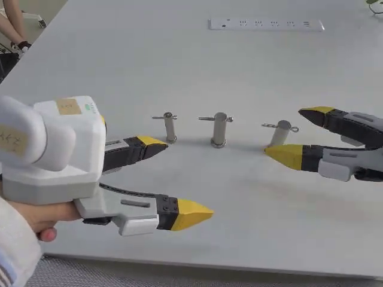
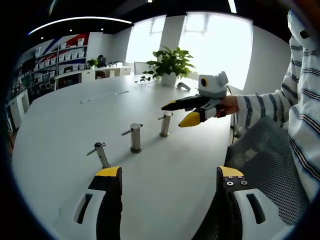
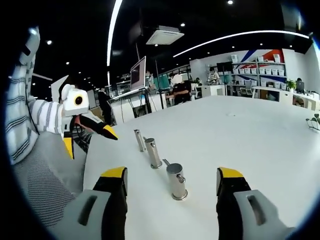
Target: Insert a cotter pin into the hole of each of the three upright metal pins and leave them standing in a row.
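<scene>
Head view has the left gripper [image 1: 187, 179] at the lower left, held in a hand [image 1: 42, 220], its yellow-tipped jaws spread wide with nothing between them; the upper tip points toward the left pin [image 1: 170, 127] and stops short of it. The right gripper [image 1: 285, 131] reaches in from the right edge, its jaws just as wide apart and holding nothing, with the right pin [image 1: 280, 136] at the mouth of the gap. The right gripper view shows that pin standing clear, between the two tips and just ahead of them. The middle pin [image 1: 219, 130] stands between the other two, and all three are upright in a row on the white table [image 1: 179, 60], each apart from its neighbour. A cotter pin passes through the top of each: the left cotter pin [image 1: 160, 117], the middle cotter pin [image 1: 207, 119] and the right cotter pin [image 1: 276, 126], whose loop sticks out toward the right gripper. In the left gripper view the row runs away from the jaws, with the thin left pin nearest and the right gripper, held from a striped sleeve [image 2: 260, 107], at the far end. A power strip [image 1: 266, 24] lies well beyond the pins, and a potted plant [image 2: 170, 62] sits at the table's far end
</scene>
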